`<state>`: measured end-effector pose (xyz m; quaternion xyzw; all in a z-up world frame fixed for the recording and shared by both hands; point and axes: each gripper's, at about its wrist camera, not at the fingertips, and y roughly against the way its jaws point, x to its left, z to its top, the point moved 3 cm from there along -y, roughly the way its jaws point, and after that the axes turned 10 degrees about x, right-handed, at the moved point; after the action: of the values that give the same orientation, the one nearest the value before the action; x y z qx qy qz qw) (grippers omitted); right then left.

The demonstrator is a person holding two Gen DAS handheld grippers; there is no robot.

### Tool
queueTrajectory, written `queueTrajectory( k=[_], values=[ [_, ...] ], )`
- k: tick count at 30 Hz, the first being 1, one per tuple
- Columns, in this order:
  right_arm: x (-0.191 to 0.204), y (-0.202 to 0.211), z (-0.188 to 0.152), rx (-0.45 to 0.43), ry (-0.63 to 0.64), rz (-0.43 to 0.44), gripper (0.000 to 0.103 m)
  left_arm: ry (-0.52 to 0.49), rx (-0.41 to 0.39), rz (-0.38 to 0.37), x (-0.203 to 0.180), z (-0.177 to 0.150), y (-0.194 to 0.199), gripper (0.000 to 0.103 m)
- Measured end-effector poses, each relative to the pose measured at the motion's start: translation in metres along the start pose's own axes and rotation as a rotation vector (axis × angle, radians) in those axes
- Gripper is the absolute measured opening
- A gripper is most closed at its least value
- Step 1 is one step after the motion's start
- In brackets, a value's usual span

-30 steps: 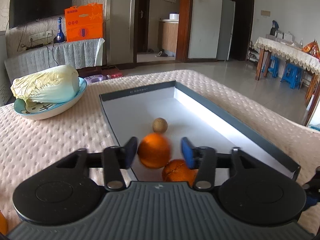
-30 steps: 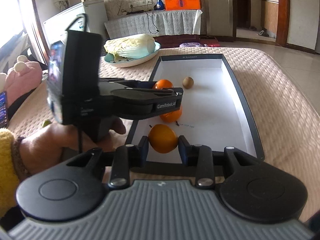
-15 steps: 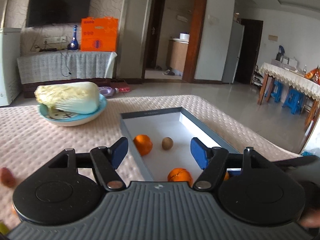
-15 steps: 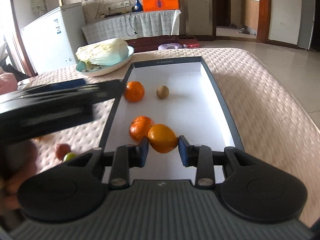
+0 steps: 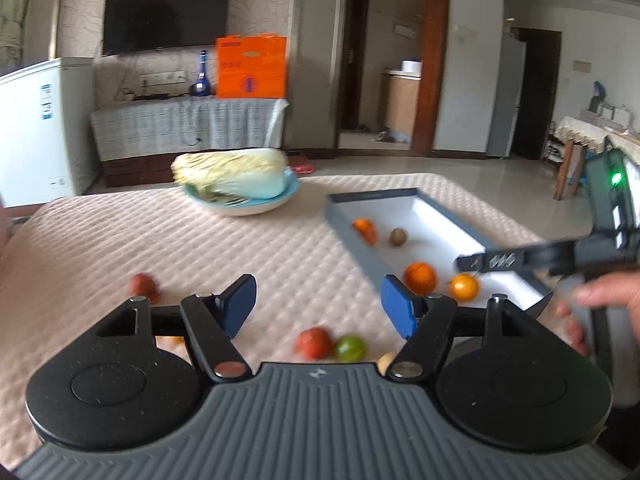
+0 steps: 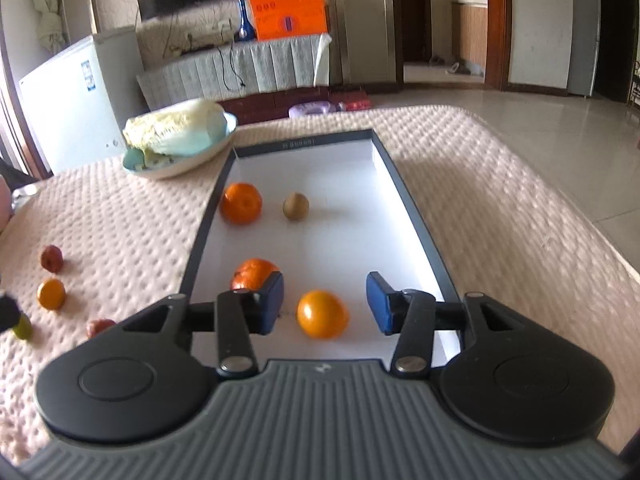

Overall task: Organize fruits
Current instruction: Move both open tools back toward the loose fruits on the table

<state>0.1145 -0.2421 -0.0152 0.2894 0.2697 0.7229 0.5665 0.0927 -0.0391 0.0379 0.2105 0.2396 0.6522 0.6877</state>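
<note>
A grey-rimmed white tray (image 6: 416, 216) holds two tangerines (image 6: 241, 203) (image 6: 252, 272), a brown kiwi (image 6: 296, 206) and an orange (image 6: 322, 313). My right gripper (image 6: 325, 307) is open, its pads either side of that orange, which rests on the tray floor. My left gripper (image 5: 318, 304) is open and empty over the tablecloth left of the tray (image 5: 356, 240). Below it lie a red fruit (image 5: 314, 342) and a green fruit (image 5: 350, 347); another red fruit (image 5: 142, 283) lies further left.
A blue bowl (image 6: 168, 168) with a napa cabbage (image 6: 176, 130) stands behind the tray's left corner. Loose fruits lie on the cloth at left: red (image 6: 52, 258), orange (image 6: 51, 294), red (image 6: 99, 326). The table edge drops off at right.
My right gripper has opened and let the orange down onto the tray. My left gripper has swung left, away from the tray, to above the loose fruits on the cloth.
</note>
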Motion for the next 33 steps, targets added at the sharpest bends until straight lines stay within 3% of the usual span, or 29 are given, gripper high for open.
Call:
queueTrajectory(
  k=[12,15,19,23,27,33],
  values=[
    [0.009,0.025,-0.007,-0.066,-0.058,0.043,0.048,0.055,0.038,0.156,0.048,-0.032,0.03,0.074],
    [0.025,0.041,-0.013,-0.105,-0.013,0.087,0.048,0.045,0.04,0.168,0.052,-0.038,0.031,0.074],
    [0.061,0.066,-0.029,-0.15,0.148,0.192,0.047,0.02,0.042,0.186,0.055,-0.043,0.033,0.074],
    [0.088,0.068,-0.056,-0.083,0.229,0.245,0.043,0.05,0.05,0.177,0.061,-0.044,0.03,0.074],
    [0.108,0.057,-0.073,-0.029,0.348,0.213,0.039,0.066,0.063,0.187,0.067,-0.044,0.022,0.074],
    [0.108,0.046,-0.074,0.002,0.346,0.179,0.038,0.105,0.065,0.159,0.072,-0.043,0.022,0.074]
  ],
)
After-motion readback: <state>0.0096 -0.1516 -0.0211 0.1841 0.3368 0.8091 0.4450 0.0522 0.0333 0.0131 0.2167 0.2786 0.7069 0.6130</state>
